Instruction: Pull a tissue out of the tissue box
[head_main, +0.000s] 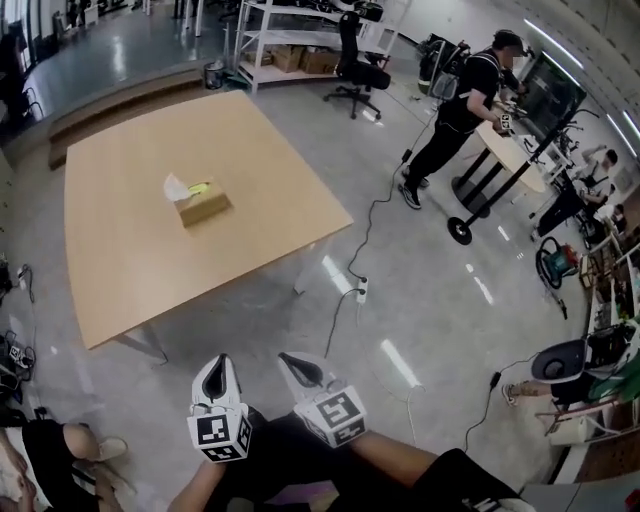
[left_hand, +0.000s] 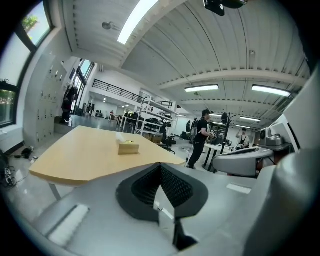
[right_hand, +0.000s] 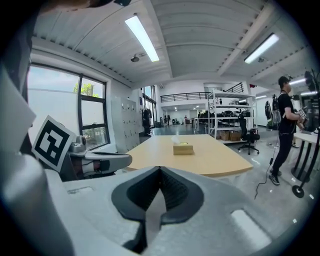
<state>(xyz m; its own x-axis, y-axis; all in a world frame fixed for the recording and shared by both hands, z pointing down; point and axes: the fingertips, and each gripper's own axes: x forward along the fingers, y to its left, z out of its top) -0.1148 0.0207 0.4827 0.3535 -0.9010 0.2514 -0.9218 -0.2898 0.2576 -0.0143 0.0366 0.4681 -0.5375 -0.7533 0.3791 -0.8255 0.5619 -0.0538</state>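
Note:
A tan tissue box (head_main: 203, 207) sits near the middle of the wooden table (head_main: 120, 270), with a white tissue (head_main: 176, 187) sticking up from its slot. Both grippers hang over the floor well short of the table's near edge, far from the box. My left gripper (head_main: 218, 364) is shut with nothing between its jaws, and my right gripper (head_main: 290, 361) beside it is shut and empty too. The left gripper view looks past the closed left gripper (left_hand: 160, 166) to the box (left_hand: 128, 147) far ahead. Beyond the closed right gripper (right_hand: 160, 170), the box (right_hand: 183, 148) is small on the tabletop.
A cable and power strip (head_main: 362, 291) lie on the grey floor right of the table. A person (head_main: 465, 100) stands at a round standing desk (head_main: 505, 150) at the far right. An office chair (head_main: 358, 66) and shelving (head_main: 290, 50) stand behind the table.

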